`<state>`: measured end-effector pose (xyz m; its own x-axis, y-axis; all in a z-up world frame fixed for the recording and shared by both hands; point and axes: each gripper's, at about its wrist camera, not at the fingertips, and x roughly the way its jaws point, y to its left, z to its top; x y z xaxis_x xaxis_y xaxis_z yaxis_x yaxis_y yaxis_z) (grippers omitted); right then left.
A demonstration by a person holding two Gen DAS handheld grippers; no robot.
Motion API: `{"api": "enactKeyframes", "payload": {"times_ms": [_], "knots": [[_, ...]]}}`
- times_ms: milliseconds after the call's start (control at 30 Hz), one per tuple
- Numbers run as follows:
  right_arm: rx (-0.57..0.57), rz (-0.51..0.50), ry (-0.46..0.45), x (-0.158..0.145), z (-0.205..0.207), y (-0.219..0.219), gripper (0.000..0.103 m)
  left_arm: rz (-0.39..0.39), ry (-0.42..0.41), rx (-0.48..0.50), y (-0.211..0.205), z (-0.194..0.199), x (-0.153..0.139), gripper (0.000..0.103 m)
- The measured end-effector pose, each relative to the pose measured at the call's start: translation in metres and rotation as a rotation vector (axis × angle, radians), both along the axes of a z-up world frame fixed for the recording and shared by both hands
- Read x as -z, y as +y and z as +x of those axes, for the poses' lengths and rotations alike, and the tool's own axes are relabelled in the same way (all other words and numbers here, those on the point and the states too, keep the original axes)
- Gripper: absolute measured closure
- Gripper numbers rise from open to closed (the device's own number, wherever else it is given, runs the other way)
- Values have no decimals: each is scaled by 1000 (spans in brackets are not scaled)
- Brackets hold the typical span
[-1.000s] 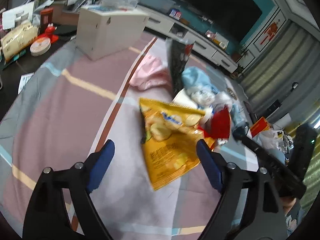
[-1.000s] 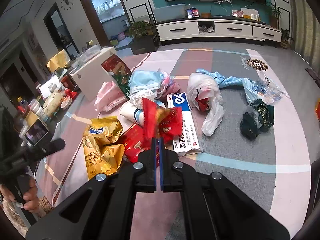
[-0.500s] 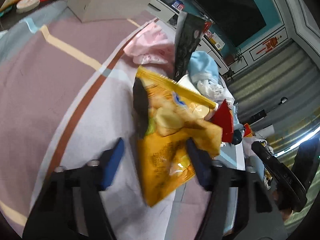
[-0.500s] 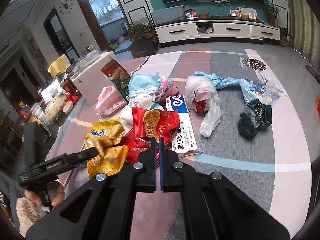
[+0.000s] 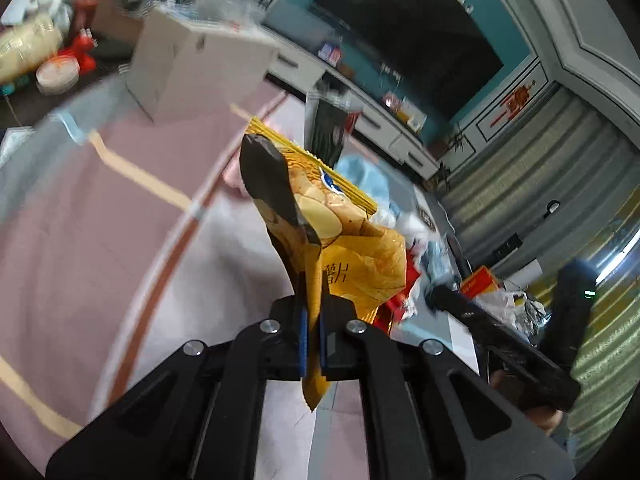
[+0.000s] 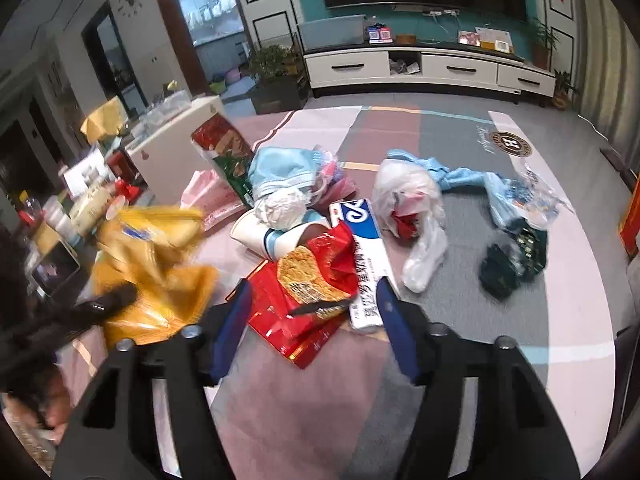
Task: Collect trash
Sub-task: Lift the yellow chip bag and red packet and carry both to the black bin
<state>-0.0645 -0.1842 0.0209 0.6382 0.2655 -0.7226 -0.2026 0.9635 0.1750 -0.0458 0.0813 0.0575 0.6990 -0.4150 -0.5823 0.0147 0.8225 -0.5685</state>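
My left gripper (image 5: 313,342) is shut on a yellow chip bag (image 5: 344,248), which stands lifted off the rug; the same yellow chip bag (image 6: 156,264) shows blurred at the left of the right wrist view. My right gripper (image 6: 312,322) has its jaws opening over a red snack wrapper (image 6: 308,284) that lies on the rug between the fingers, with no pad pressing on it. Beyond it lies a heap of trash: a white and blue box (image 6: 364,248), a paper cup (image 6: 268,236), blue face masks (image 6: 280,172), a white plastic bag (image 6: 416,216).
A dark green wrapper (image 6: 512,256) and clear plastic (image 6: 536,196) lie on the rug at the right. A white cabinet (image 5: 192,60) and a cluttered dark table (image 5: 40,76) stand at the left. A TV stand (image 6: 424,68) runs along the far wall.
My left gripper went from open around the yellow chip bag to shut on it and lifted it. My right gripper went from shut on the red wrapper to open; the wrapper now lies on the rug.
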Motion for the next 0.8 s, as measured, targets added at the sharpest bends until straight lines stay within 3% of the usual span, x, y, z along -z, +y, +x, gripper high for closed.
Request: {"api": "enactKeyframes", "payload": {"times_ms": [100, 200, 267, 333, 367, 400, 567, 800], "knots": [[14, 27, 50, 15, 22, 2, 39, 4, -22, -25, 7, -9, -8, 98], [30, -10, 64, 27, 37, 5, 42, 25, -24, -49, 14, -13, -12, 98], [25, -32, 54, 31, 40, 8, 54, 37, -26, -54, 13, -15, -15, 98], [18, -53, 39, 31, 39, 10, 84, 39, -29, -52, 13, -16, -21, 98], [31, -79, 37, 31, 37, 11, 94, 46, -32, -52, 11, -18, -23, 98], [33, -75, 35, 30, 36, 8, 98, 54, -35, -53, 7, -19, -24, 98], [43, -15, -25, 5, 12, -10, 99, 98, -74, -32, -7, -28, -35, 98], [171, 27, -207, -67, -55, -69, 99, 204, -154, 7, -52, -42, -64, 98]]}}
